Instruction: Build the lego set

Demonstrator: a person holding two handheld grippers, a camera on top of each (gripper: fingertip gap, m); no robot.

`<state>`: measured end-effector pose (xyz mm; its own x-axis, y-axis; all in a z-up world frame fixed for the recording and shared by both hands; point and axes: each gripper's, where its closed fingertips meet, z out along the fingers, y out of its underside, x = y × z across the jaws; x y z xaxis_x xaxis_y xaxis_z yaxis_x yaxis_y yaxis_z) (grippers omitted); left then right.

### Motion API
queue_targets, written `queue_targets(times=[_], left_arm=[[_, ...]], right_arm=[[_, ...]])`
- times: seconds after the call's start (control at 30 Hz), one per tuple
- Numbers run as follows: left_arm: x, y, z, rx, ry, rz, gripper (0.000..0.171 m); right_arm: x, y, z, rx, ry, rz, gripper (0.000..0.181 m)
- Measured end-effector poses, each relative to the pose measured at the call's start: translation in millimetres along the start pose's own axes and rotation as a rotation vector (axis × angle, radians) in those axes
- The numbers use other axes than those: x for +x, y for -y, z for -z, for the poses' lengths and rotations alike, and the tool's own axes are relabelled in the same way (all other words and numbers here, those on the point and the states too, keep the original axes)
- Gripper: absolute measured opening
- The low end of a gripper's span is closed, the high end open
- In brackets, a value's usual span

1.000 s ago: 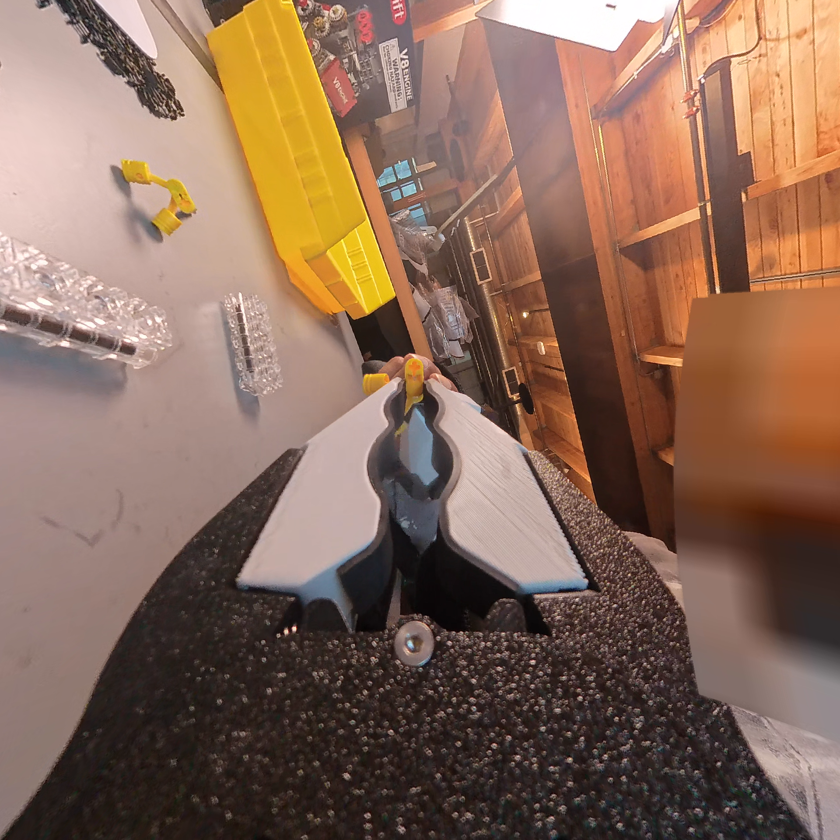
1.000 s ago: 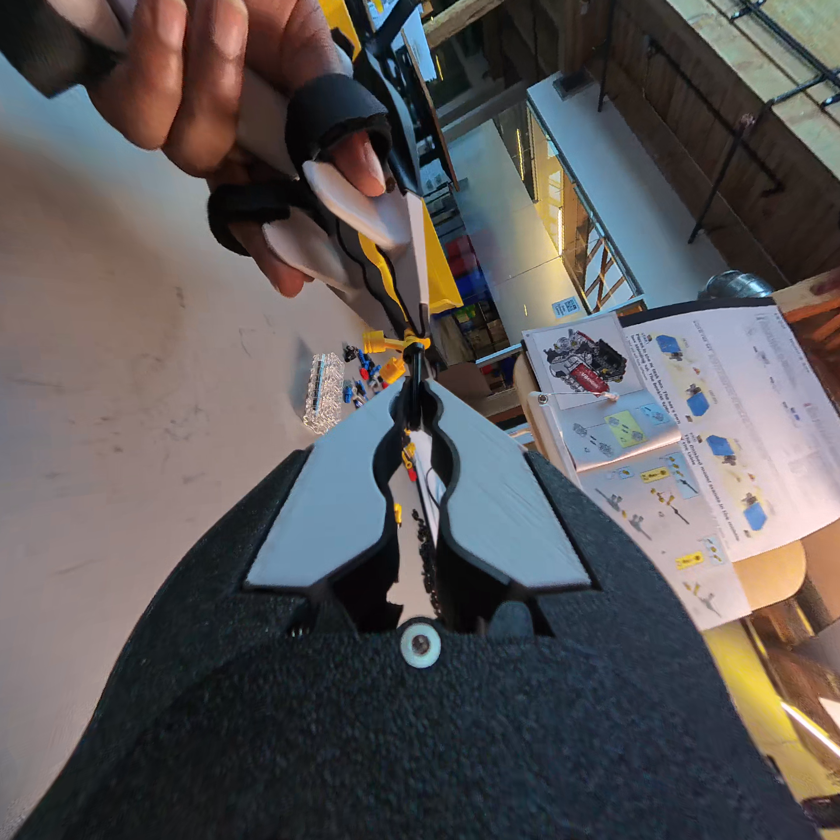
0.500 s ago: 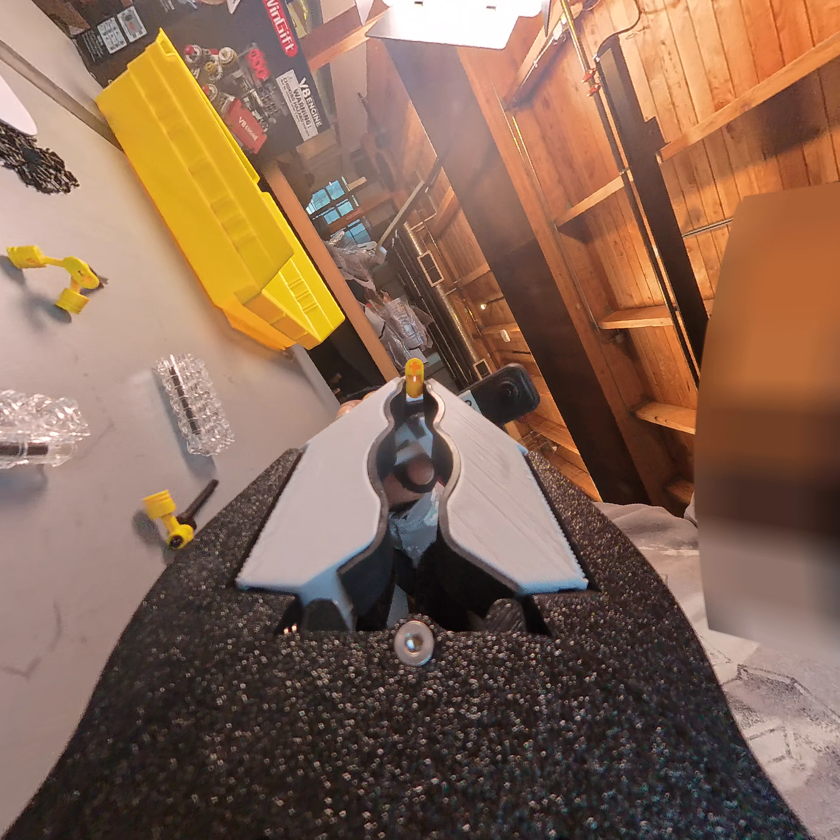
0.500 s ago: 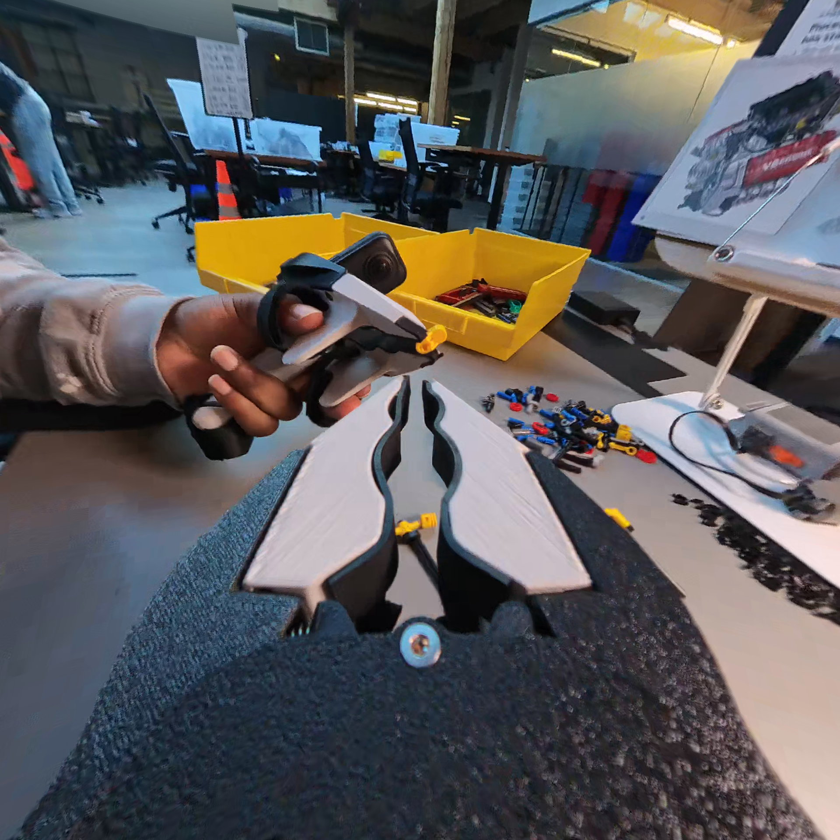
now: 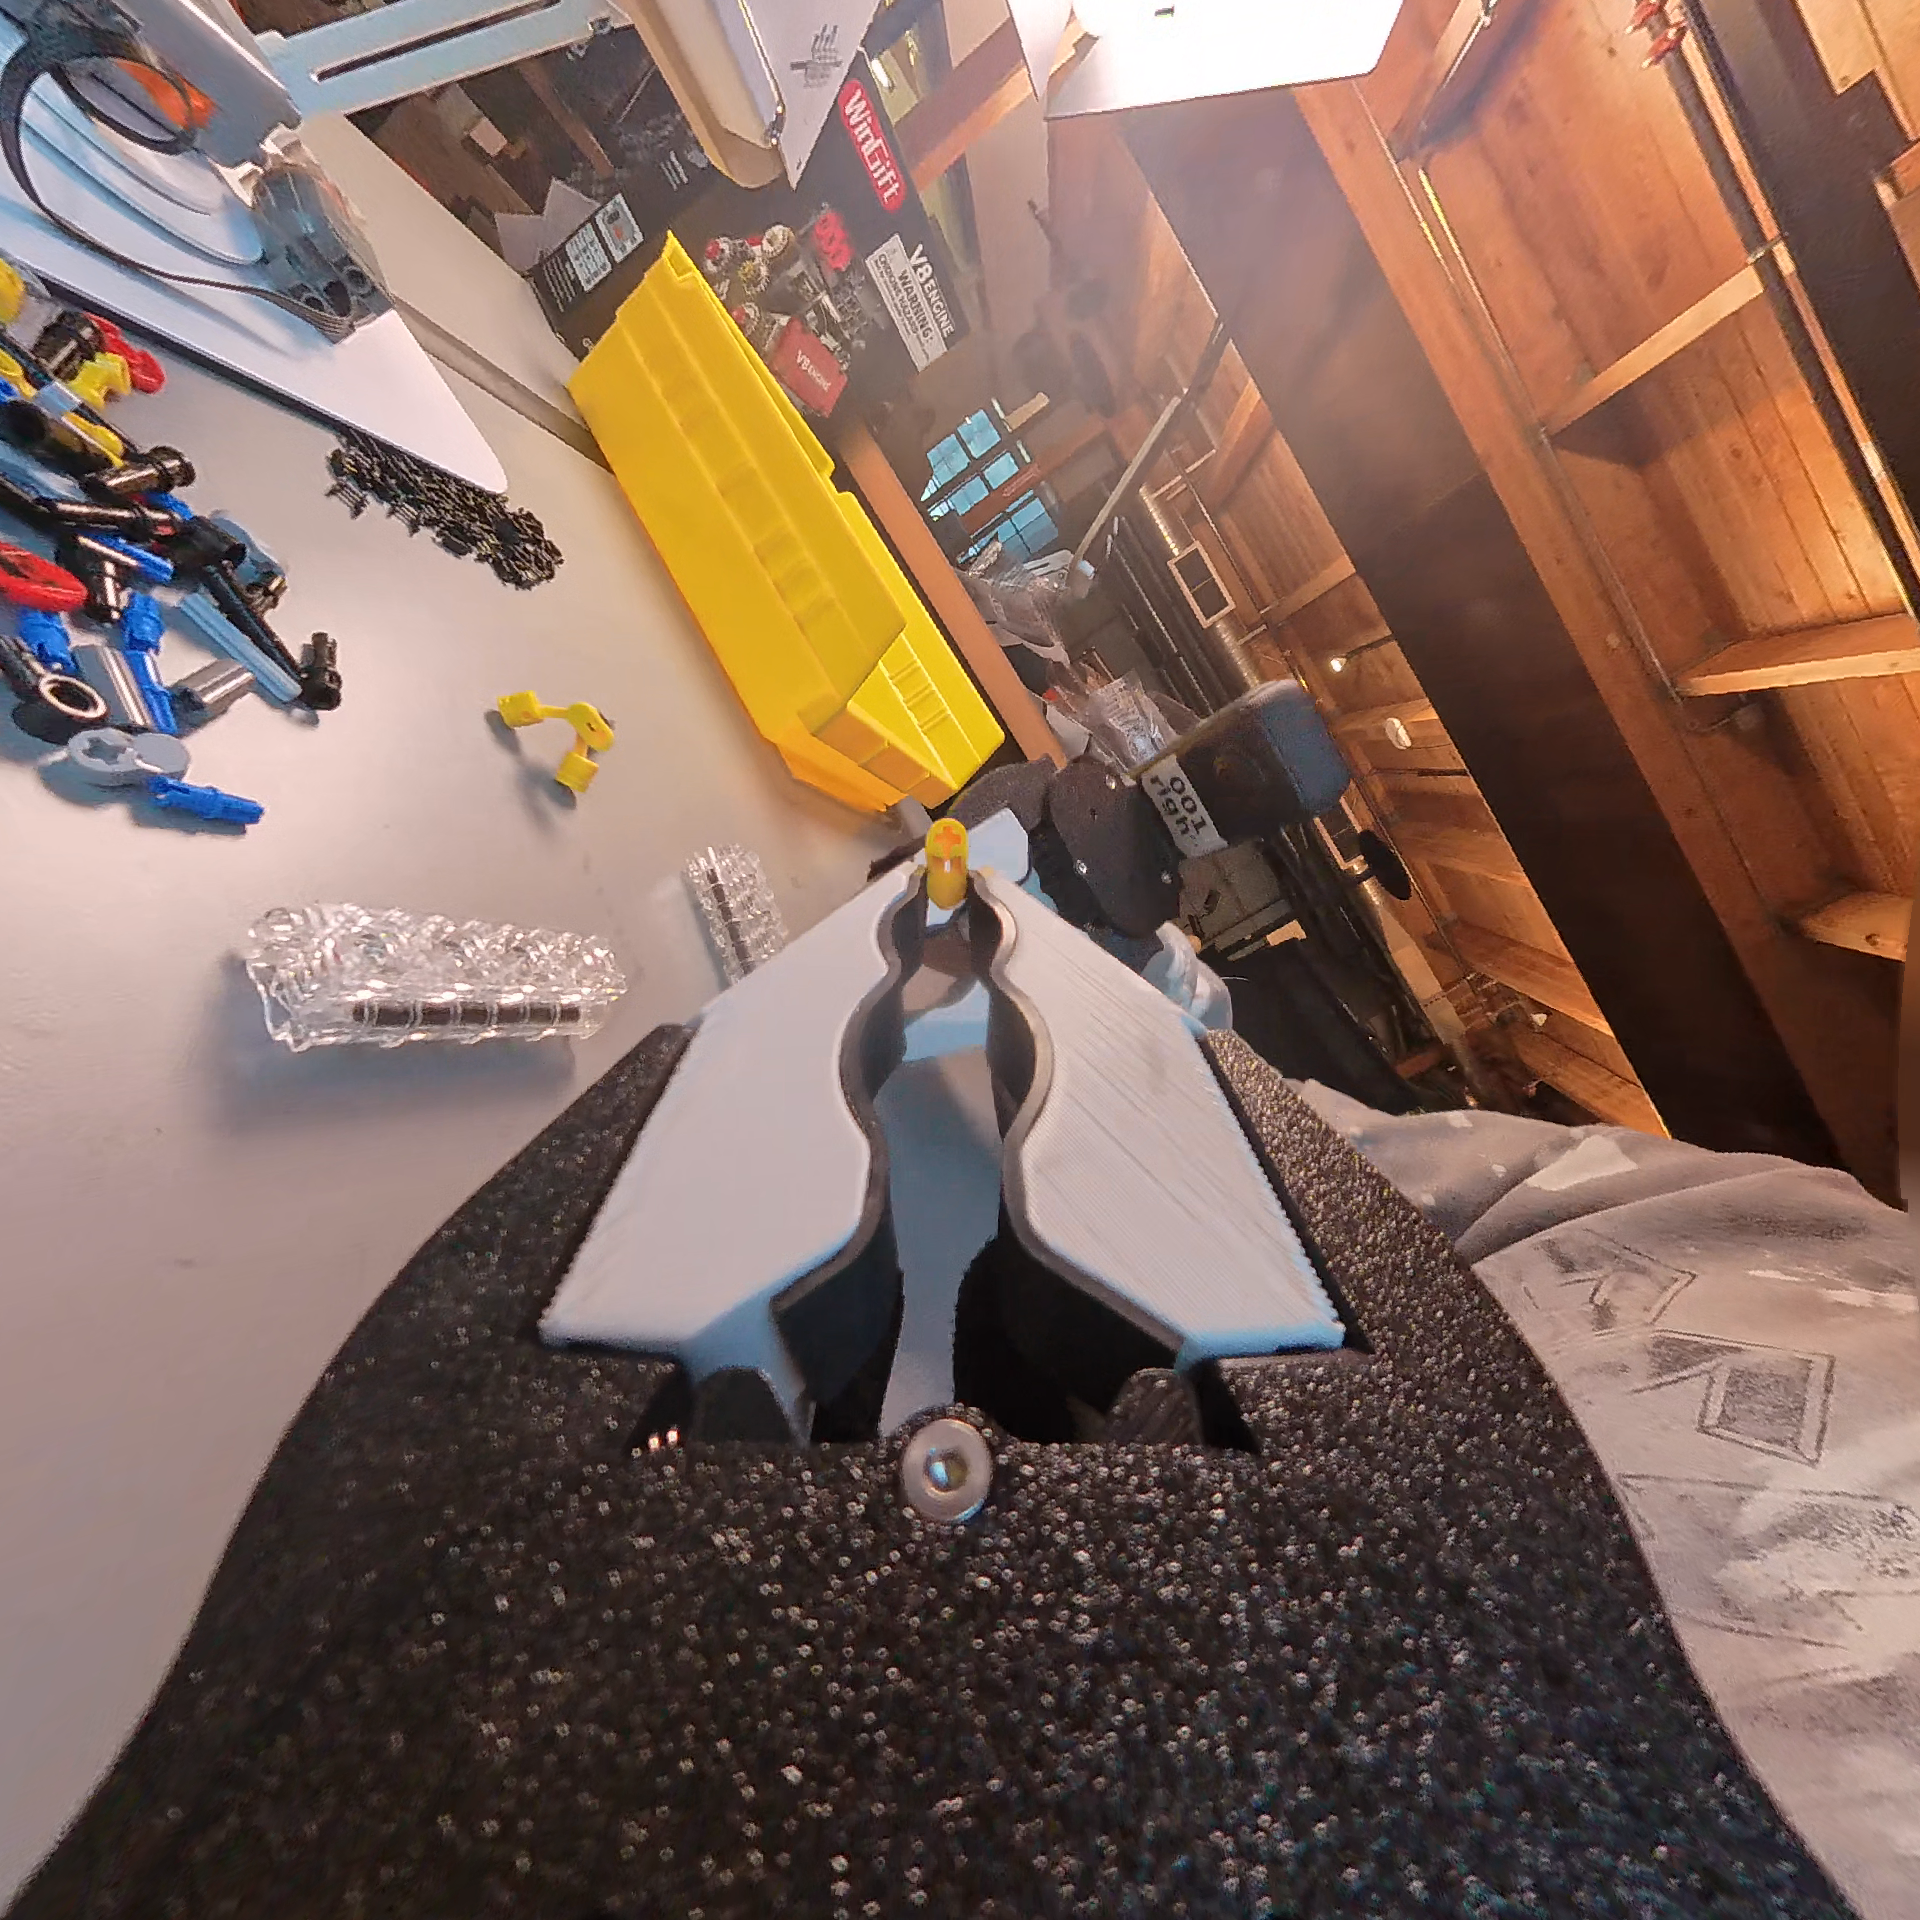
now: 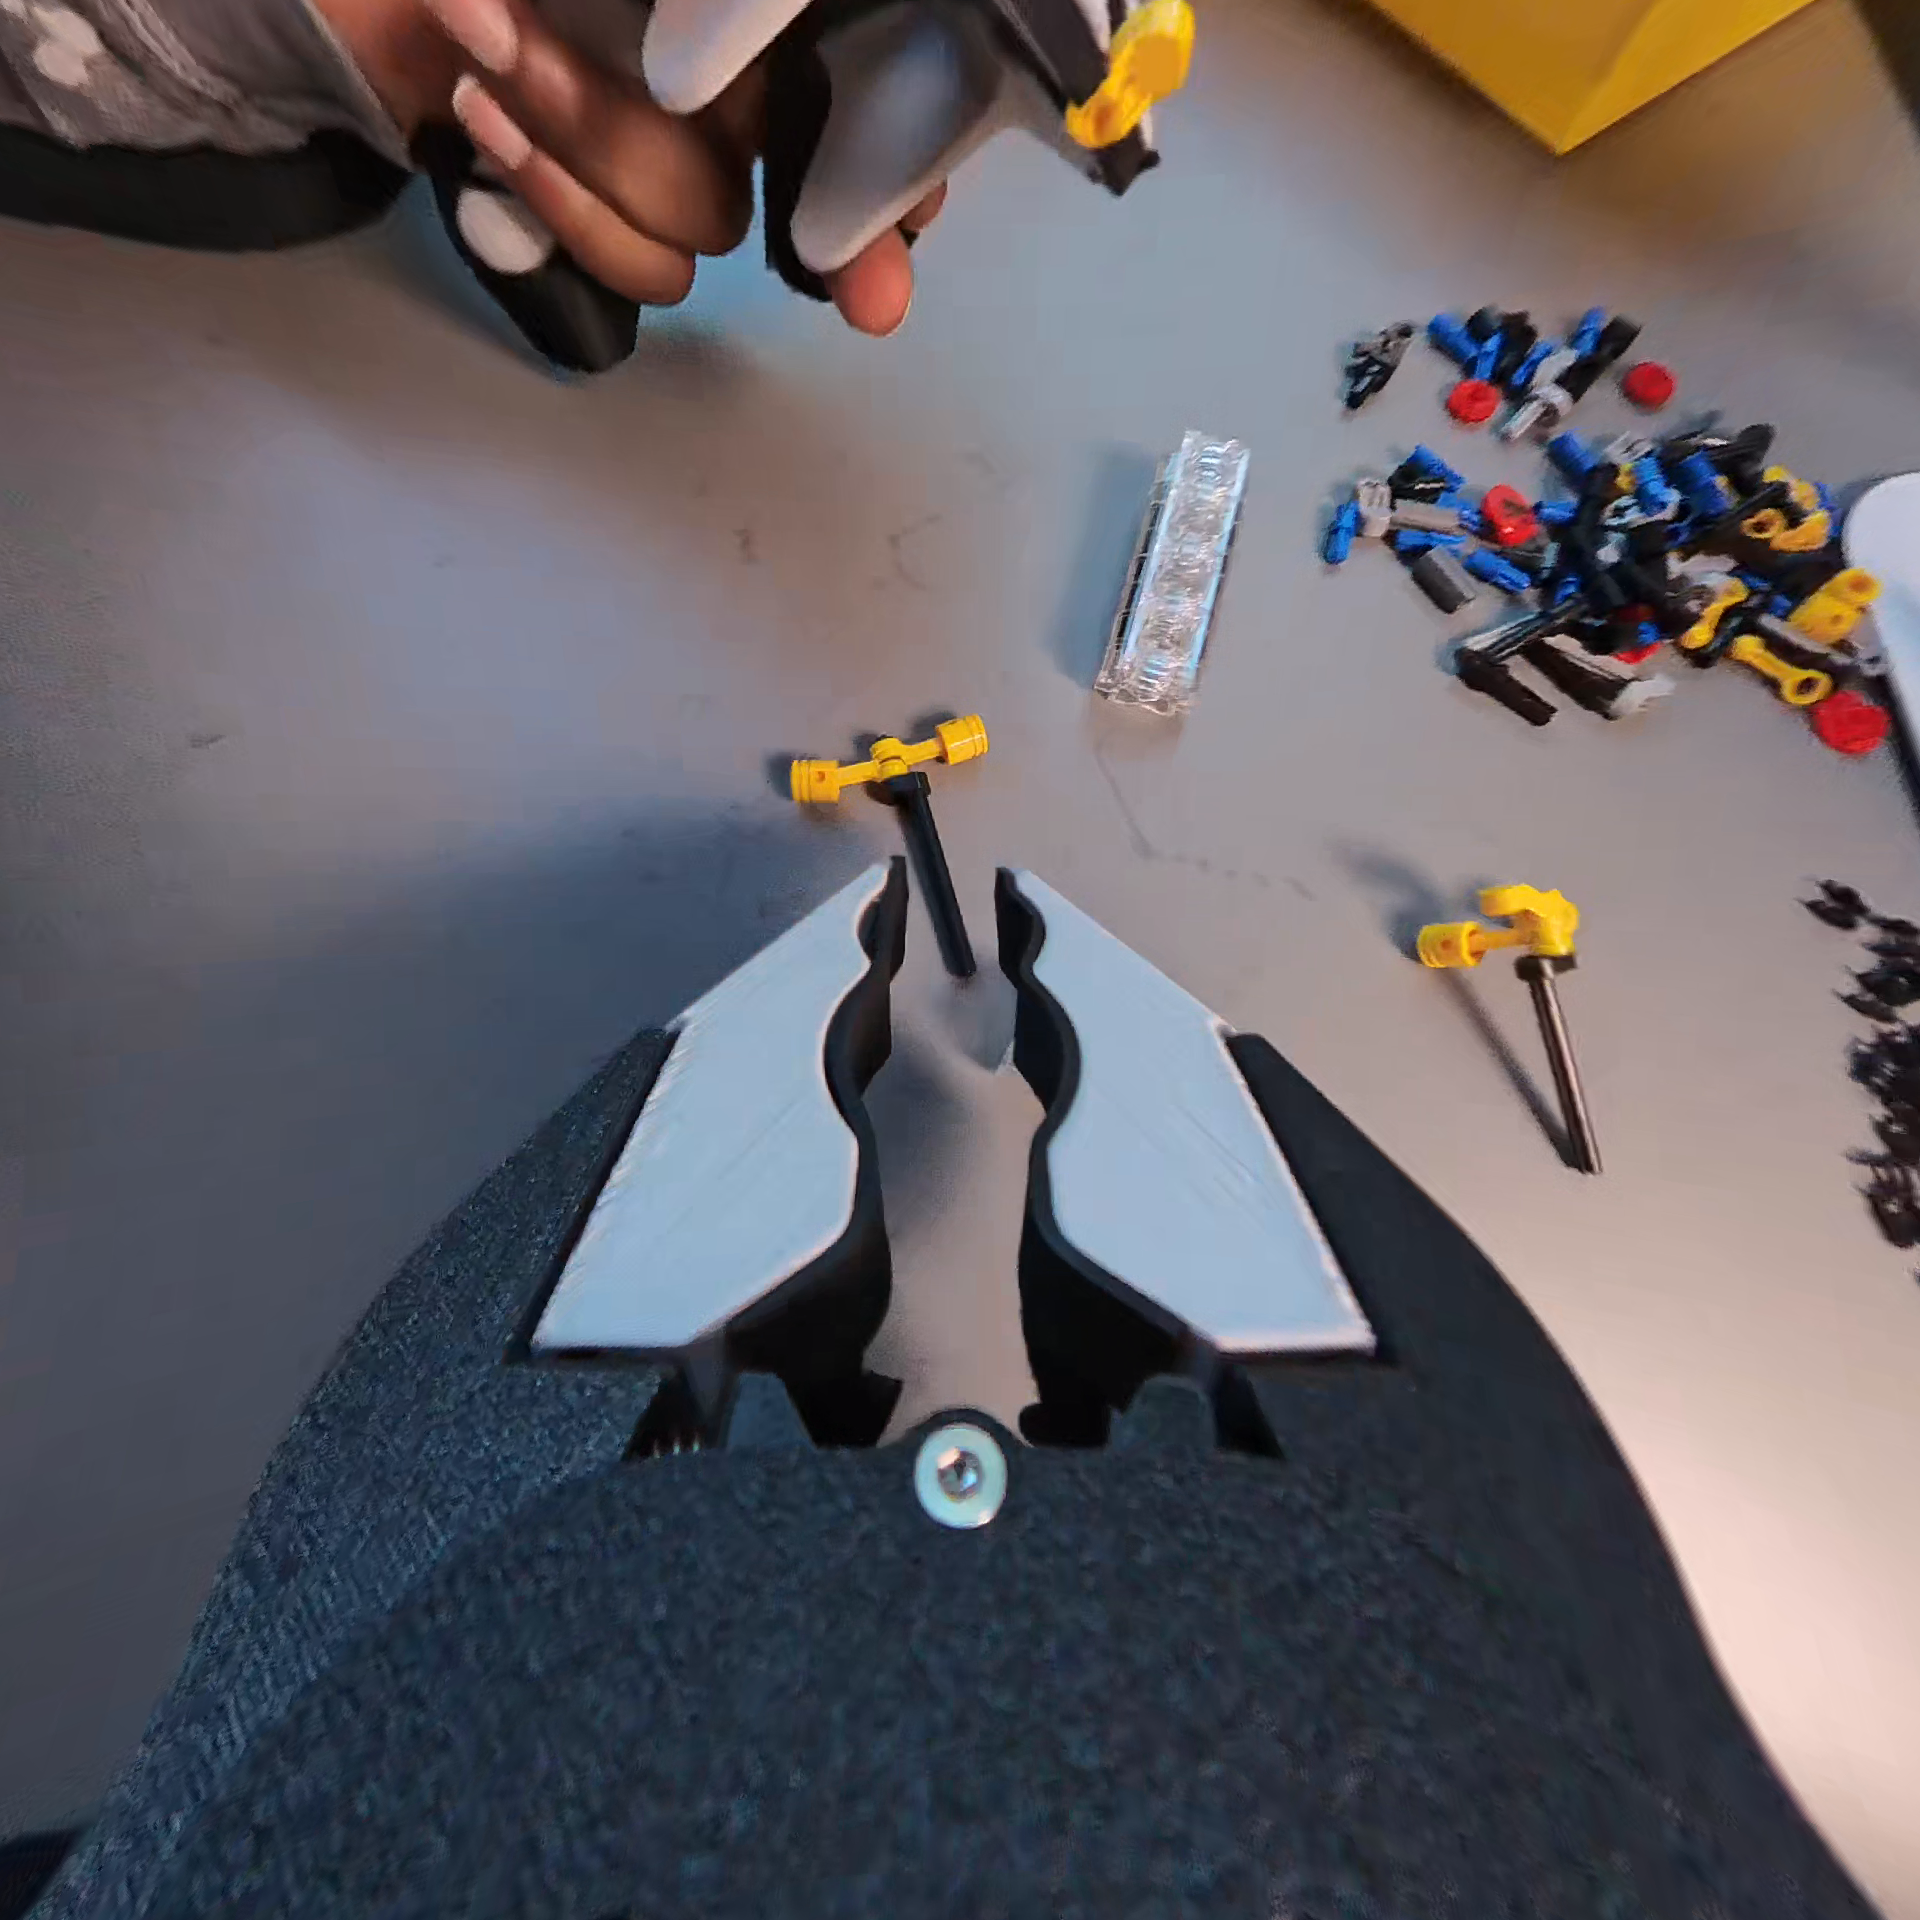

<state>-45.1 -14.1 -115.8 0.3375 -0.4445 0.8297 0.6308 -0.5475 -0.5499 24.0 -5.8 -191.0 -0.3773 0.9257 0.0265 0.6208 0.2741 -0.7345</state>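
The grey table carries a yellow bin, a clear studded block and a pile of small parts. The right claw is spread open over the black axle of a yellow two-piston assembly lying flat. The left claw pinches a small yellow piston piece above the table. Half a second ago the right claw faced level; now it tips downward.
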Motion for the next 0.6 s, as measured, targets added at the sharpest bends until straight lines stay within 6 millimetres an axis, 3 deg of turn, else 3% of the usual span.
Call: queue_targets(times=[0.2, 0.3, 0.4, 0.6], left_arm=[[-26.1, -21.2, 6.3, -0.207, 0.188, -0.148, 0.007], [-38.4, -38.9, 12.5, -0.372, 0.291, -0.261, 0.008], [-45.2, -59.4, 16.9, -0.520, 0.341, -0.329, 0.008], [-42.7, -71.2, 12.3, -0.562, 0.338, -0.371, 0.008]], right_arm=[[-3.8, -16.5, -23.2, -0.263, 0.099, 0.123, 0.016], [-7.0, -16.8, -26.8, -0.278, 0.132, 0.088, 0.007], [-6.8, -17.2, -26.9, -0.258, 0.122, 0.080, 0.004], [-7.9, -8.2, -20.7, -0.055, -0.048, 0.045, 0.003]])
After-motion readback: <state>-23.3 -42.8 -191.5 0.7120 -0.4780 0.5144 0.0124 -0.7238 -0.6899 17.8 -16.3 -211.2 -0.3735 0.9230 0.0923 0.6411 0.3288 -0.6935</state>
